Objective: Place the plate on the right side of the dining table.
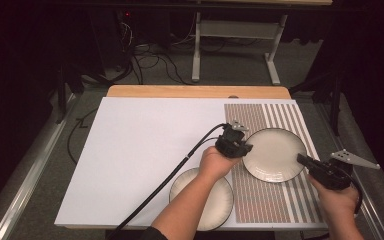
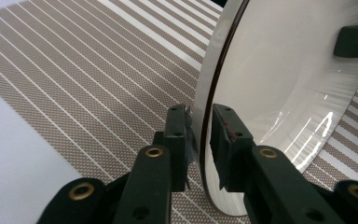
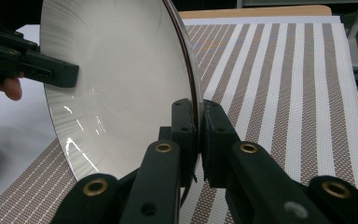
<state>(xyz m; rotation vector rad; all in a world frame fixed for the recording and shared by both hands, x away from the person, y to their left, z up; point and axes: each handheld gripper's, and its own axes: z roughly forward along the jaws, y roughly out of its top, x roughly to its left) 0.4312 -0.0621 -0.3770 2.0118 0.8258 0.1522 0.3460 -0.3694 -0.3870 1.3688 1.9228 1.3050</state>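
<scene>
Plate [image 1: 274, 154], round and cream-white with a thin dark line along its rim, sits over the brown-and-white striped mat [image 1: 260, 200] on the right part of the table [image 1: 145, 140]. Its inside is glossy: in the right gripper view the plate [image 3: 121, 88] shows bright streaks of reflected light and fine brushed rings near the edge, and in the left gripper view the plate [image 2: 284, 79] shows the same shine and ribbing. In both gripper views the plate appears edge-on, its dark rim line running between the jaws.

The left gripper [image 1: 240, 145] meets the plate at its left edge. In the left gripper view the left gripper [image 2: 200, 140] has one jaw on each side of the rim, with a narrow gap visible around it, so the jaws straddle the edge but are not seen pressing it. The right gripper [image 1: 305, 161] reaches the plate at its right edge. In the right gripper view the right gripper [image 3: 199, 126] has its jaws pressed against the rim from both sides, pinching the plate.

A second plate [image 1: 215, 200], of the same cream colour with a dark rim, lies on the white part of the table near the front edge, just left of the mat and partly under the person's left forearm [image 1: 185, 210].
</scene>
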